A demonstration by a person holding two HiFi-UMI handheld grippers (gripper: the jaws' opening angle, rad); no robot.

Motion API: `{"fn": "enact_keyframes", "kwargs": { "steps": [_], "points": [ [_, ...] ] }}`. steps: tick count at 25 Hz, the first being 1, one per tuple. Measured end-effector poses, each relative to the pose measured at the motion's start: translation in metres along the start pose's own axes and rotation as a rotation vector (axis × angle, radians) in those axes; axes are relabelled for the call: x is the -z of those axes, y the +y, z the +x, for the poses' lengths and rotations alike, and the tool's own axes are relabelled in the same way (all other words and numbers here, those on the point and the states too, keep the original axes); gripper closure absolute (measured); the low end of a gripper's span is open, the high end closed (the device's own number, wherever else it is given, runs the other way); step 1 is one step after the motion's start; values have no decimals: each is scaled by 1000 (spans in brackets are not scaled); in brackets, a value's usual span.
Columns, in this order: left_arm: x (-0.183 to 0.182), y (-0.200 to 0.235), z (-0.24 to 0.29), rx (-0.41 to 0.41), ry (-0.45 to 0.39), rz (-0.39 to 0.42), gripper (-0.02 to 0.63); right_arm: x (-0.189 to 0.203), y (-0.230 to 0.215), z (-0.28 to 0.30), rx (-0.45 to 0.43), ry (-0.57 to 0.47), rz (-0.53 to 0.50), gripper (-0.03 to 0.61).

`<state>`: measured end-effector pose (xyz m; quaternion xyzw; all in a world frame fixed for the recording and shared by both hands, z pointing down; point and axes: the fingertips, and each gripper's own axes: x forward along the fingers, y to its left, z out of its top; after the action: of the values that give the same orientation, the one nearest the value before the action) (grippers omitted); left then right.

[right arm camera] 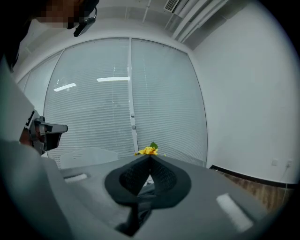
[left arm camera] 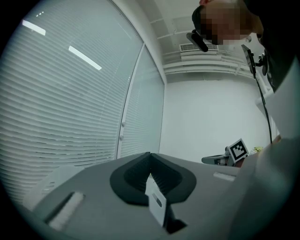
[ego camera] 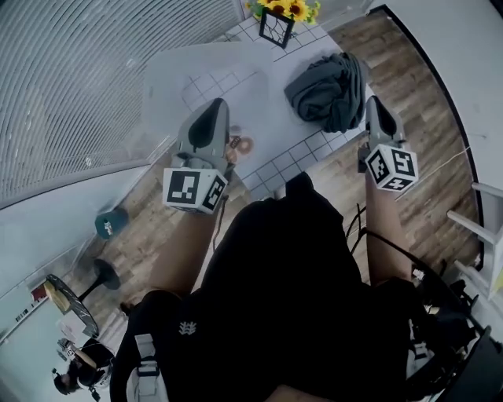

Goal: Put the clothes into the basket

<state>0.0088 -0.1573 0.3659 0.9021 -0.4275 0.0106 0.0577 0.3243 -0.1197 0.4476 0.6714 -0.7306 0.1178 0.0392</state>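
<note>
A crumpled heap of dark grey clothes (ego camera: 330,90) lies on the white table (ego camera: 189,67), near its right edge. My right gripper (ego camera: 374,104) is held just right of the heap, jaws shut and empty; in the right gripper view the right gripper (right arm camera: 149,158) points level at the glass wall. My left gripper (ego camera: 218,107) hovers over the table's near edge, left of the clothes. Its jaws meet at the tip in the left gripper view, where the left gripper (left arm camera: 150,155) holds nothing. No basket shows in any view.
A pot of yellow flowers (ego camera: 284,14) stands at the table's far side. Small brown rings (ego camera: 242,144) lie by the left gripper. A teal object (ego camera: 110,222) sits on the wooden floor at left. Window blinds (ego camera: 86,71) run along the left.
</note>
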Motion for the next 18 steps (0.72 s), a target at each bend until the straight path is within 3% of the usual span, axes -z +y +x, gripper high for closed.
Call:
{"fn": "enact_keyframes", "kwargs": {
  "steps": [6, 18],
  "points": [
    [12, -15, 31, 31, 19, -5, 607, 17, -23, 17, 19, 26, -1, 577],
    [12, 18, 60, -52, 28, 43, 607, 64, -53, 44, 49, 101, 34, 577]
  ]
}}
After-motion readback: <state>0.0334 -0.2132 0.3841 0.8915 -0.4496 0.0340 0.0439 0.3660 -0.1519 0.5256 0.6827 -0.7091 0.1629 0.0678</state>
